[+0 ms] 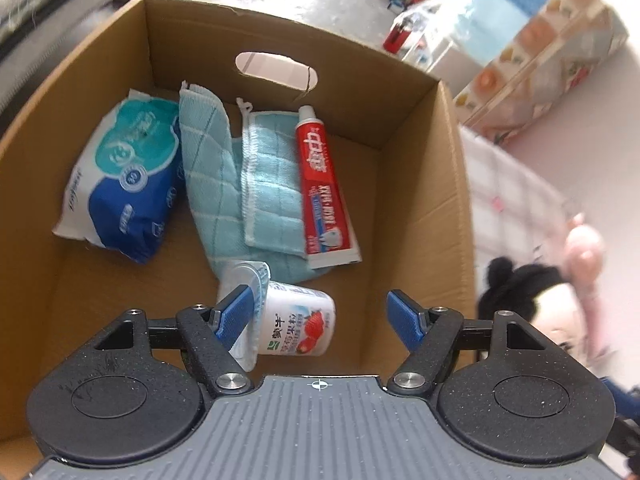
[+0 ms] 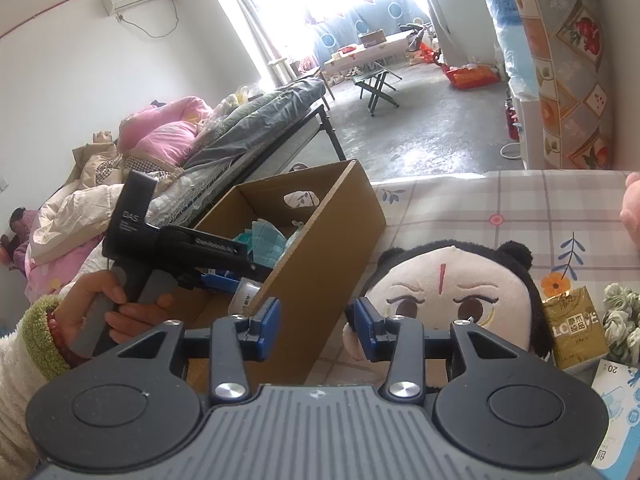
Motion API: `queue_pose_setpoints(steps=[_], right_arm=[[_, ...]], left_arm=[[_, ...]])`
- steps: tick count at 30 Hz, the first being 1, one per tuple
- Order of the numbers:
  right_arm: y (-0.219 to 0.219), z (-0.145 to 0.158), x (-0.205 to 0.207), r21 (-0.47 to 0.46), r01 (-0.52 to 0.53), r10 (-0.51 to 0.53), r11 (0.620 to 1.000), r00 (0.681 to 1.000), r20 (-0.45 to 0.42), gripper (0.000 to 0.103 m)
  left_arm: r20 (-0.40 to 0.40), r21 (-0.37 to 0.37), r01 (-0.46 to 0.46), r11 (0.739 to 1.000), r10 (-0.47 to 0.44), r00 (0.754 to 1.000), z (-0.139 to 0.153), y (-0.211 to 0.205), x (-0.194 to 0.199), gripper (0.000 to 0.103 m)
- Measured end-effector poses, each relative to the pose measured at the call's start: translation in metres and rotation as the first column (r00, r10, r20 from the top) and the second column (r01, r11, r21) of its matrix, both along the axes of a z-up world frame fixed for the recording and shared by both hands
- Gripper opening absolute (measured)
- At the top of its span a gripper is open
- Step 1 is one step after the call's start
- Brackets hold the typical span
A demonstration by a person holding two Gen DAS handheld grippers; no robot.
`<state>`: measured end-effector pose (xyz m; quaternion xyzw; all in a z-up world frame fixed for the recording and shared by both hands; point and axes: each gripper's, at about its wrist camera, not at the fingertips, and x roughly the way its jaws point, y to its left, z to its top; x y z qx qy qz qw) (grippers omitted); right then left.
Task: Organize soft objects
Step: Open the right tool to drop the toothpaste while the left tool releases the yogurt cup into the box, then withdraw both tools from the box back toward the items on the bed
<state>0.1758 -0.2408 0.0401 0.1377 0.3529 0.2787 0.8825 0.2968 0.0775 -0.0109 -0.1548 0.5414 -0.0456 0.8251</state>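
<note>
A cardboard box [image 1: 420, 184] holds a blue-white tissue pack [image 1: 120, 172], two teal cloths [image 1: 212, 184], a red toothpaste tube [image 1: 322, 184] and a strawberry yogurt cup [image 1: 292, 324] on its side. My left gripper [image 1: 320, 316] is open above the box, its left finger over the cup's lid. My right gripper [image 2: 316, 330] is open and empty, low beside the box [image 2: 320, 264]. A plush doll head [image 2: 452, 292] with black hair lies just right of the box, behind my right finger. The doll also shows at the right edge of the left wrist view [image 1: 548, 312].
The checked tablecloth [image 2: 520, 208] also carries a gold tissue pack [image 2: 576, 328], a green scrunchie [image 2: 622, 320] and a blue-white packet [image 2: 616, 408]. A pink plush [image 2: 632, 208] is at the far right. A bed with piled bedding [image 2: 168, 148] stands left of the table.
</note>
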Motion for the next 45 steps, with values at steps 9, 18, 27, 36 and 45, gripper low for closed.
queue_pose_setpoints(steps=[9, 18, 27, 36, 45], right_arm=[[0.001, 0.002, -0.008, 0.017, 0.002, -0.002, 1.000, 1.000, -0.006, 0.043], [0.006, 0.012, -0.009, -0.005, -0.001, 0.001, 1.000, 1.000, 0.013, 0.043], [0.031, 0.040, -0.007, -0.012, -0.051, 0.052, 0.999, 0.994, 0.096, 0.043], [0.116, 0.071, 0.047, -0.089, -0.191, 0.199, 0.978, 0.976, 0.089, 0.042], [0.248, 0.003, 0.170, -0.269, -0.300, 0.237, 0.915, 0.941, -0.243, 0.035]], left_arm=[[0.049, -0.293, -0.005, 0.956, 0.020, 0.999, -0.006, 0.014, -0.009, 0.073], [0.074, -0.404, -0.055, 0.913, 0.092, 0.993, -0.004, 0.028, -0.017, 0.073], [0.246, -0.169, -0.102, 0.980, 0.142, 0.959, 0.043, 0.038, -0.062, 0.085], [0.458, -0.068, -0.205, 0.976, 0.213, 0.863, 0.068, 0.059, -0.140, 0.091], [0.607, -0.050, -0.405, 0.913, 0.349, 0.714, 0.082, 0.116, -0.200, 0.094]])
